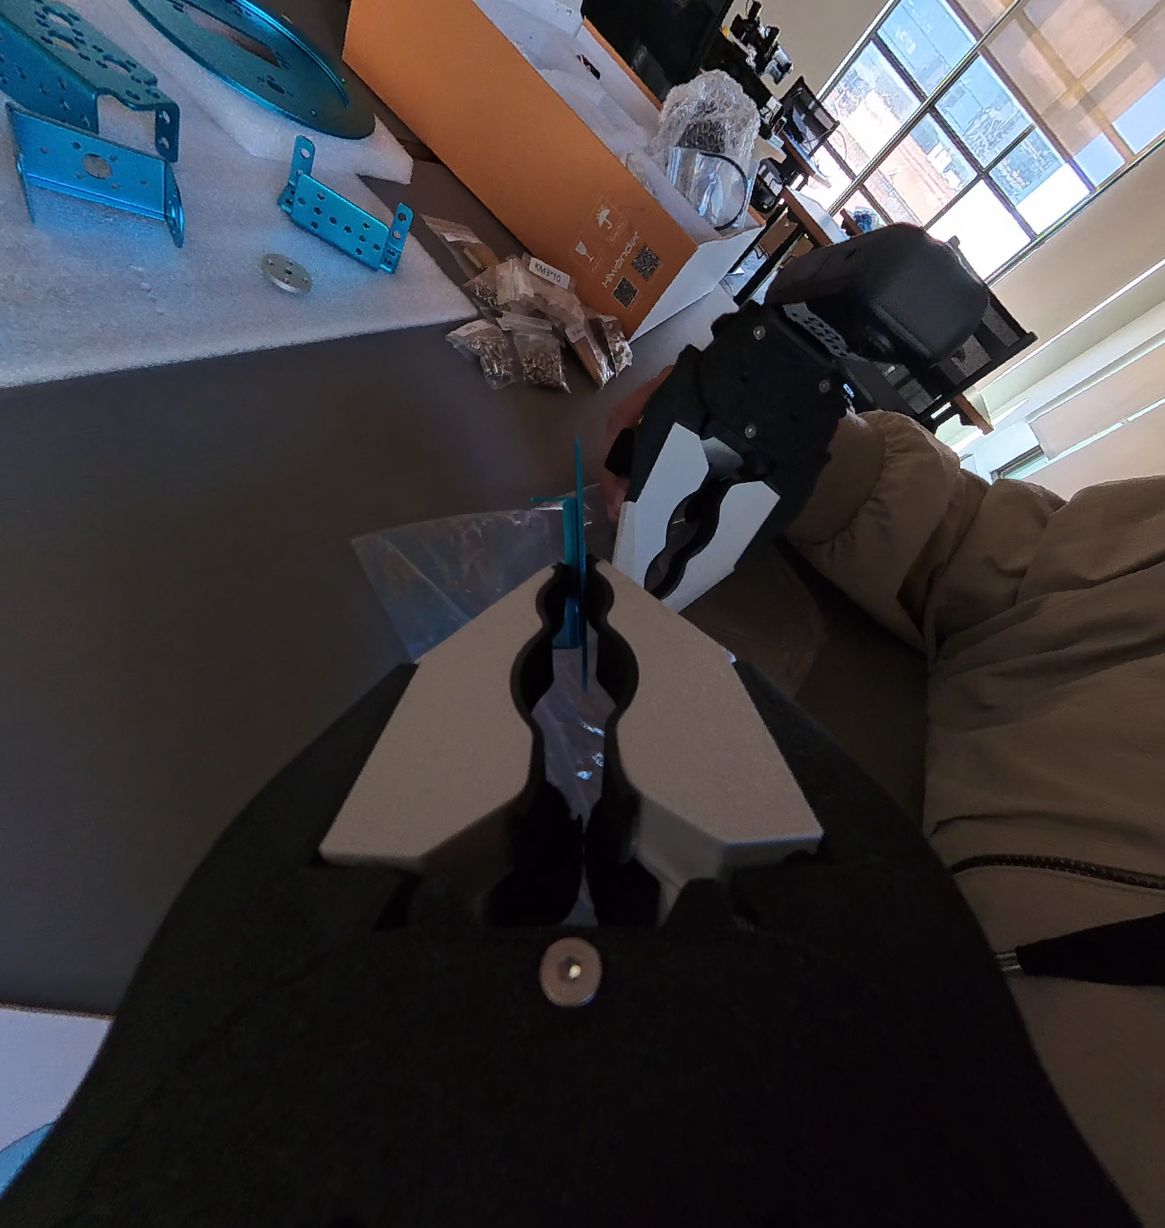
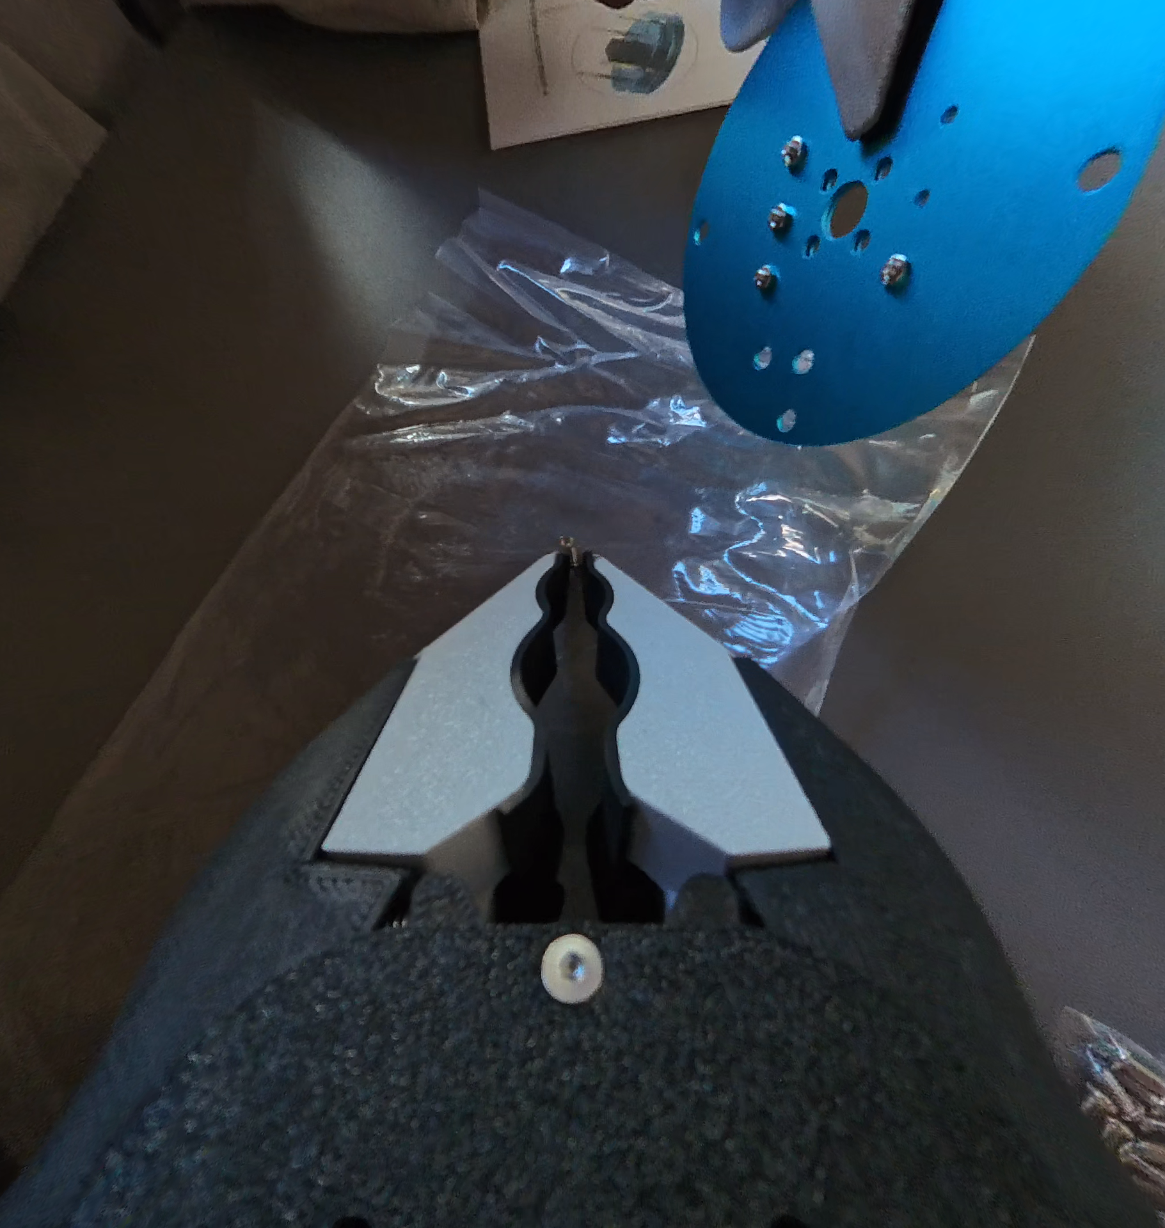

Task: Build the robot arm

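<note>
My left gripper [image 1: 577, 568] is shut on the edge of a round blue metal plate [image 1: 578, 525], seen edge-on with a small blue bracket on its left face. In the right wrist view the same plate [image 2: 925, 279] hangs at the upper right, flat side toward me, with several holes and small screws, clamped by the left gripper's fingers [image 2: 859, 73]. My right gripper [image 2: 571, 558] is shut on a small silver screw [image 2: 568, 547] at its tips, above a clear plastic bag [image 2: 566, 438] lying on the dark table. It also shows in the left wrist view [image 1: 666, 585], just right of the plate.
Blue brackets [image 1: 343, 209], a large blue ring [image 1: 254, 60] and a silver disc [image 1: 286, 271] lie on white foam at upper left. Small bags of screws [image 1: 539, 325] and an orange box [image 1: 520, 146] stand behind. A beige sleeve [image 1: 1031, 631] is at right. Another screw bag [image 2: 1131, 1103] is at lower right. My right fingertips sit around 11 cm from my left ones.
</note>
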The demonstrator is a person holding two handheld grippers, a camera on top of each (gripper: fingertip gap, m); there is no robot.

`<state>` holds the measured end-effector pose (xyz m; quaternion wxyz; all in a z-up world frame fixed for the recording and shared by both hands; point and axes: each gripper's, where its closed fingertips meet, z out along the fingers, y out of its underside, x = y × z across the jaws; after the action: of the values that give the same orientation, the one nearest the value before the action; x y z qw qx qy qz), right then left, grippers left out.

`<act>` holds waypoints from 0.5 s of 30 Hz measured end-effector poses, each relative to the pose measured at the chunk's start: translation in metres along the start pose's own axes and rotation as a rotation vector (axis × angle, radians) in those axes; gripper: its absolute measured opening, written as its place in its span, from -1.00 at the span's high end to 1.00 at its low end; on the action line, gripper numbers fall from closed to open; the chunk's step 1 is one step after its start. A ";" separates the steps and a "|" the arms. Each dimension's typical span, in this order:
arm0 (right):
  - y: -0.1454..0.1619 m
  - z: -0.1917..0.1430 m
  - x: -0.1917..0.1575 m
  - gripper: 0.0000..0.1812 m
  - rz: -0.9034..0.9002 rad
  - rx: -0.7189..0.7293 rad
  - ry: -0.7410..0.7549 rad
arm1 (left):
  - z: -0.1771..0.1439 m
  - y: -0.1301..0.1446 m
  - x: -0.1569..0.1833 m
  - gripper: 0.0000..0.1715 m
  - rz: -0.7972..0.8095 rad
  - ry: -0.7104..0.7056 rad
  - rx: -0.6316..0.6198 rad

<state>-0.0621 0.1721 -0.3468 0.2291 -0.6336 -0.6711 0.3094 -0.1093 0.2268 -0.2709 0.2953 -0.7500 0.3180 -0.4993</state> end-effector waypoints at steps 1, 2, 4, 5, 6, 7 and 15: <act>0.000 0.000 0.000 0.97 -0.001 0.001 0.004 | 0.000 0.000 0.000 0.96 -0.001 -0.001 0.000; 0.000 0.000 0.001 0.97 -0.007 0.001 0.015 | 0.000 0.000 -0.001 0.96 -0.002 -0.002 0.000; 0.000 0.000 0.002 0.97 -0.018 -0.002 0.031 | 0.000 0.000 -0.002 0.96 -0.004 -0.004 0.001; 0.000 0.000 0.003 0.97 -0.021 -0.005 0.041 | 0.000 0.000 -0.002 0.96 -0.004 -0.004 0.001; 0.000 0.000 0.004 0.97 -0.018 -0.011 0.047 | 0.000 0.000 -0.002 0.96 -0.003 -0.006 0.001; 0.000 0.000 0.003 0.97 -0.016 -0.016 0.048 | 0.000 0.000 -0.002 0.96 -0.002 -0.006 0.000; -0.003 -0.009 0.006 0.98 -0.091 -0.023 0.155 | 0.001 0.002 -0.004 0.96 -0.047 0.001 0.003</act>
<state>-0.0585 0.1792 -0.3385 0.2868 -0.6271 -0.6829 0.2412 -0.1102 0.2290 -0.2747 0.2844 -0.7564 0.2997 -0.5071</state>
